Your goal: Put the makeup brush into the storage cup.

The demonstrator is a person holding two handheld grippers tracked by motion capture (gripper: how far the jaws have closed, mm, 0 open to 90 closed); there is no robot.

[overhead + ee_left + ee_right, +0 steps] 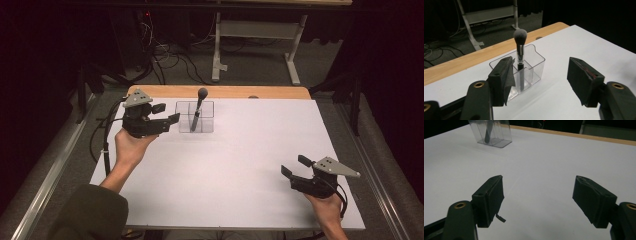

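Left claw (169, 113) wide open and empty, just beside upright brush (198, 108) in clear holder (206, 125) ahead; right claw (293, 166) open, empty, well apart.

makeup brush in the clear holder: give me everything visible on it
The makeup brush has a rounded grey bristle head, a shiny silver ferrule under it and a black handle. It stands nearly upright, head up, in the clear plastic holder, handle down in one of its compartments, with the head above the rim. The holder sits on the white table near its far edge. The left gripper is close, jaws open, not touching it.
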